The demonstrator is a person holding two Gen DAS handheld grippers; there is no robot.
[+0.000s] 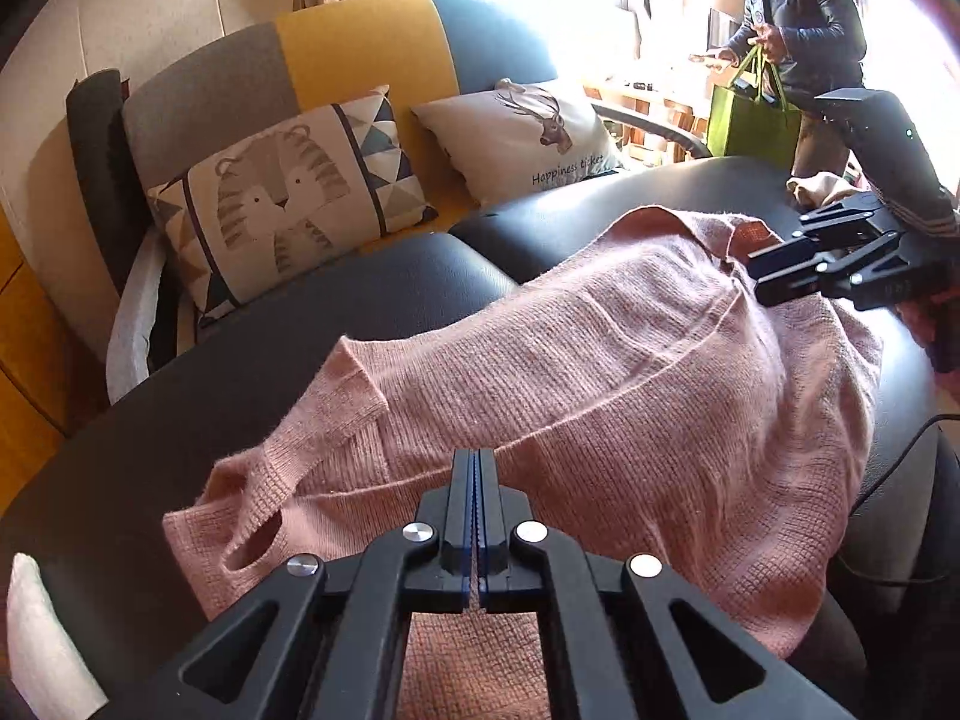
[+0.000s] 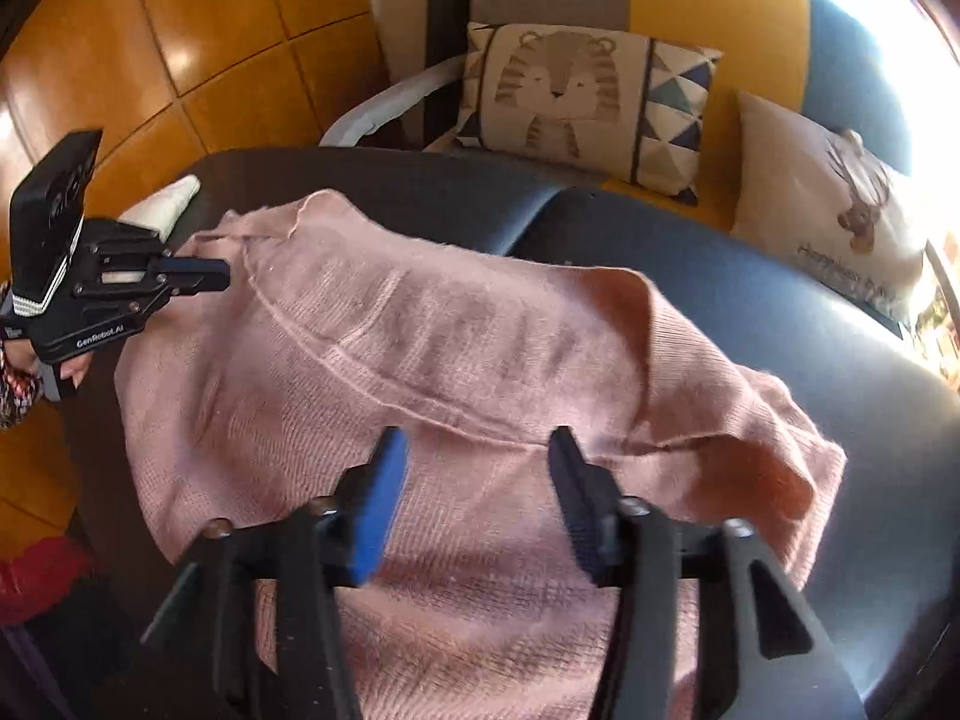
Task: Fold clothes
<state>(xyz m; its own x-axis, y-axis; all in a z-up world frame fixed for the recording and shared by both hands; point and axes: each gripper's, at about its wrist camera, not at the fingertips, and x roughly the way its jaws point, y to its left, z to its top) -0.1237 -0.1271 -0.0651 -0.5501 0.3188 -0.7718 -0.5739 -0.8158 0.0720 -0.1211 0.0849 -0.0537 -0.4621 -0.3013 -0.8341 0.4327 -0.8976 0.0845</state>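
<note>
Partly hidden pink sweater, left tool fully closed, empty, right tool spread, empty.

One pink sweater lies below both jaws. Two cushions sit beyond them, one tiger-printed, one deer-printed. Two grippers show. One person holds one green bag.
</note>
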